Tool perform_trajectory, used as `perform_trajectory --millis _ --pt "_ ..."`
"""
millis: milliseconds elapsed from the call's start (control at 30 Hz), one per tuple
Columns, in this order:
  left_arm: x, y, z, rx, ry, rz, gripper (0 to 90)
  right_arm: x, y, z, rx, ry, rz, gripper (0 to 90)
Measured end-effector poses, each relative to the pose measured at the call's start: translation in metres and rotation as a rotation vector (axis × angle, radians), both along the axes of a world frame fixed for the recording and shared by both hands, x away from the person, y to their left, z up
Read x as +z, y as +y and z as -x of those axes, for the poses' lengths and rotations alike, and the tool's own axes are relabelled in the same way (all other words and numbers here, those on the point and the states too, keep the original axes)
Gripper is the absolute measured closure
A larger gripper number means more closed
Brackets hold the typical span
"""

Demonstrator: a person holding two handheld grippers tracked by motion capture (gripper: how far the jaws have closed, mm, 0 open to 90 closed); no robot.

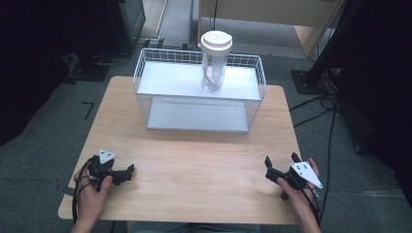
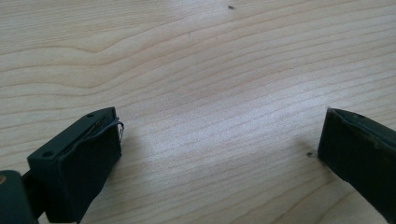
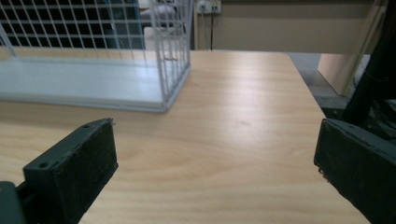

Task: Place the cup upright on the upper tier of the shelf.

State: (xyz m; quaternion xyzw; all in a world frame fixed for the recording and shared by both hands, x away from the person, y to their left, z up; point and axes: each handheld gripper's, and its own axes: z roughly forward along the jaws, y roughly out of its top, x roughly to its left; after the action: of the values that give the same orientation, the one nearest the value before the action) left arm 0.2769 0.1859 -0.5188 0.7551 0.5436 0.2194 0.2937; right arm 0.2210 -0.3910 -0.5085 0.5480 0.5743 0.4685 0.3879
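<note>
A clear jar with a white lid (image 1: 214,60) stands upright on the top shelf of a white wire rack (image 1: 199,92) at the far side of the wooden table (image 1: 194,160). My left gripper (image 1: 130,171) rests low at the near left, held by a hand, its jaws spread wide over bare wood (image 2: 219,135). At the near right my right gripper (image 1: 281,161) is open too, pointing toward the rack; its view looks past both jaws (image 3: 215,154) at the rack's lower shelf (image 3: 93,84). Nothing lies between either pair of jaws.
The rack has a lower white shelf (image 1: 197,116) under the top one. Cables (image 1: 320,104) and dark stands lie on the grey floor to the right. The table's right edge (image 3: 308,88) runs close to my right gripper.
</note>
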Motion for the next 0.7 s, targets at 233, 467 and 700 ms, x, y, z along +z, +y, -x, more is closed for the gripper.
perform_trajectory --millis 233,467,700 --pt "0.0 0.0 0.0 0.0 0.0 0.0 0.0 -0.008 -0.025 0.012 -0.053 0.036 0.014 0.0" --pt "0.0 0.0 0.0 0.0 0.0 -0.001 0.0 -0.01 -0.036 0.021 -0.058 0.07 0.027 0.0" --pt "0.0 0.0 0.0 0.0 0.0 0.0 0.0 -0.011 -0.044 0.024 -0.019 0.24 0.017 0.0"
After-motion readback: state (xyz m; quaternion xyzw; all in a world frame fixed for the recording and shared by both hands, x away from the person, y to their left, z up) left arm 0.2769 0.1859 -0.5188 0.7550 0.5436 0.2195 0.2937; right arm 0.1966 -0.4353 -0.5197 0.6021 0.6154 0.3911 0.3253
